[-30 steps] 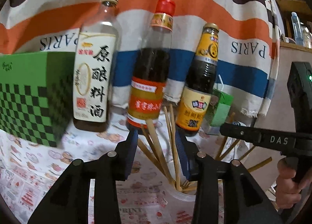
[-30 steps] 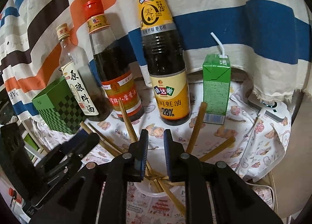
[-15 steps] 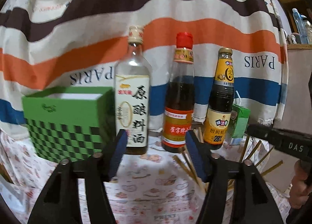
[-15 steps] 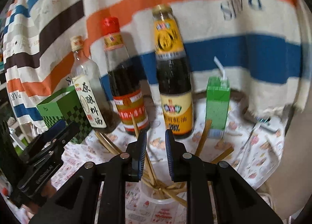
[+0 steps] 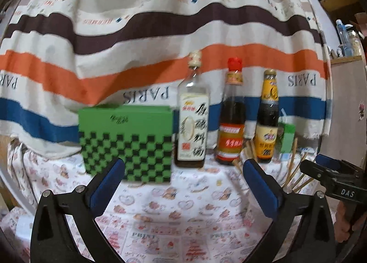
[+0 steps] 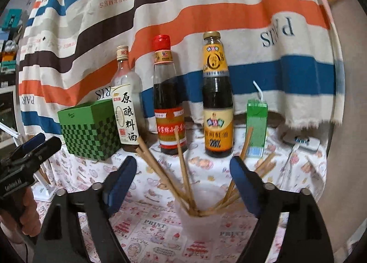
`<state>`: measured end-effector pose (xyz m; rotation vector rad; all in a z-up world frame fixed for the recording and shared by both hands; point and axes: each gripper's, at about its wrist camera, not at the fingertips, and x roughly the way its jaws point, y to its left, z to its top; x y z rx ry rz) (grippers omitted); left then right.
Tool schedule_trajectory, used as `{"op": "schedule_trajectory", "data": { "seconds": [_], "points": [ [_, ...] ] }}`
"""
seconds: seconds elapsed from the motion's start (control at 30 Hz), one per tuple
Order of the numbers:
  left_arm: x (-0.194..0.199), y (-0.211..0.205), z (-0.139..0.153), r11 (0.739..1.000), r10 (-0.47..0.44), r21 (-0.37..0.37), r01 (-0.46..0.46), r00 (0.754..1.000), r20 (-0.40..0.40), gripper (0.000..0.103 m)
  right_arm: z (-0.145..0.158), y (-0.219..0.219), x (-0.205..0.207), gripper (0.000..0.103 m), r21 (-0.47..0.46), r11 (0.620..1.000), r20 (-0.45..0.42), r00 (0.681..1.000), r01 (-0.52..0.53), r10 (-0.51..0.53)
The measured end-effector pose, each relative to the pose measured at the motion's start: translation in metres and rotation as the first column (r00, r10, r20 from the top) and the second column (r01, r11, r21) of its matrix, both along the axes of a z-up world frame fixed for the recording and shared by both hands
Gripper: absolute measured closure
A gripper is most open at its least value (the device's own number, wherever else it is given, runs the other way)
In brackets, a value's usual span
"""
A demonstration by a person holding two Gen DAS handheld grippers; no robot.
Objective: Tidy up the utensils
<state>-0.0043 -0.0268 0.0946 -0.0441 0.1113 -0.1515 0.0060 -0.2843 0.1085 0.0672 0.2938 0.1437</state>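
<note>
Your right gripper (image 6: 183, 171) hangs over the clear cup (image 6: 199, 219) at lower centre of the right wrist view, jaws just swung wide and pressing on nothing, the chopsticks (image 6: 181, 159) fanning up between the two blue pads; the sticks stand loose in the cup, their long axes splayed upward toward the bottles, tips leaning left and right of centre; your left gripper (image 5: 183, 182) likewise has just spread its jaws and holds nothing, aimed at the patterned tablecloth (image 5: 183, 205) with the green checked box (image 5: 128, 143) at centre left and the rice-wine bottle (image 5: 192, 125) beside it; in that view the chopsticks (image 5: 293, 162) sit at the right edge, outside the right-hand pad, so the right hand looks the nearer of the two; the red-capped bottle (image 6: 167, 102), the yellow-labelled sauce bottle (image 6: 216, 102) and the green drink carton (image 6: 257, 127) line the back against the striped cloth (image 6: 206, 10); any further gathering of the sticks would likely mean closing across their shafts, not along them.
</note>
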Motion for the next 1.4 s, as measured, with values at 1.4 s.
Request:
{"op": "schedule_trajectory", "data": {
  "seconds": [1.4],
  "points": [
    [0.033,-0.002,-0.092,0.994,0.101,0.069,-0.09,0.978,-0.18,0.0,-0.086,0.018,0.016,0.0,-0.117,0.99,-0.056,0.995,0.078,-0.085]
  ]
}}
